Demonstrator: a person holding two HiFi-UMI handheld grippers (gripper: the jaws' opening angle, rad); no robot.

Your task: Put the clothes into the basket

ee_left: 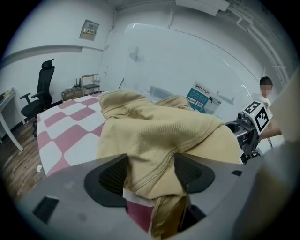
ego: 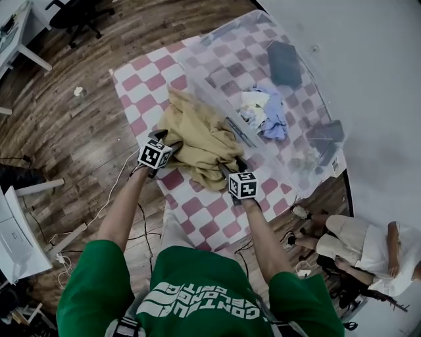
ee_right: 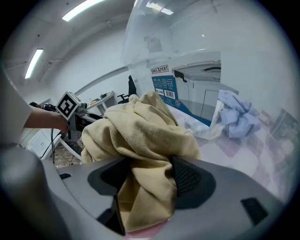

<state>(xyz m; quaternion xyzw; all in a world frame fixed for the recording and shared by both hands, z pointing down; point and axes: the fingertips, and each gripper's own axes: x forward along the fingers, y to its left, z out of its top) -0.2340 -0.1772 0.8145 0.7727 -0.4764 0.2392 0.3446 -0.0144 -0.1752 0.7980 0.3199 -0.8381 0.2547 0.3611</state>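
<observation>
A tan garment lies bunched on the red-and-white checked table, leaning against the near wall of the clear plastic basket. Light blue and white clothes are inside the basket. My left gripper is at the garment's left edge. In the left gripper view a tan fold lies loosely between its wide-spread jaws. My right gripper is at the garment's near right corner. There too the tan cloth hangs slack between spread jaws. Each gripper shows in the other's view: the right gripper, the left gripper.
The basket's labelled clear wall rises just beyond the garment. A person sits on the floor at the lower right. A black office chair stands at the far left, white desks along the left, and cables lie on the wooden floor.
</observation>
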